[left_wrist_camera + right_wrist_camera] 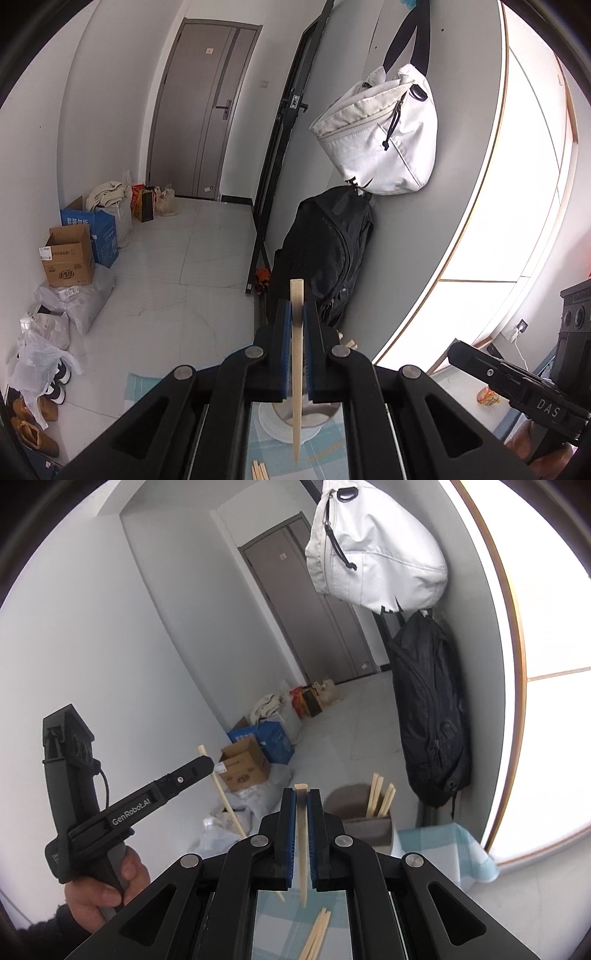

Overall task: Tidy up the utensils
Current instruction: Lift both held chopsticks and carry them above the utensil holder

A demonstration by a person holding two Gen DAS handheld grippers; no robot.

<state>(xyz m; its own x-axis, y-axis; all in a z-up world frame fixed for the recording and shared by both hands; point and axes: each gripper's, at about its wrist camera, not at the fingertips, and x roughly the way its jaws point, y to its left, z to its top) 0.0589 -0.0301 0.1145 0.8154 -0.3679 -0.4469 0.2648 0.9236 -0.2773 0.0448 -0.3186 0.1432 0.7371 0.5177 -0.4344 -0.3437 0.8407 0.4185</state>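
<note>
I see one pale wooden chopstick (296, 369) standing near upright, tip down, above the gray holder (360, 814). A second chopstick (302, 845), dark-stained near its blunt top, stands likewise in the right wrist view. The holder carries several chopsticks (382, 797) leaning upright inside. Loose chopsticks (316, 938) lie flat on the checked cloth (458, 853) in front of the holder.

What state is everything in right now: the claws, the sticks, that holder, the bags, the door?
Left claw: shut on a chopstick
Right claw: shut on another chopstick
Holder: upright, chopsticks inside
Loose chopsticks: lying on cloth
White bag: hanging
Door: closed
</note>
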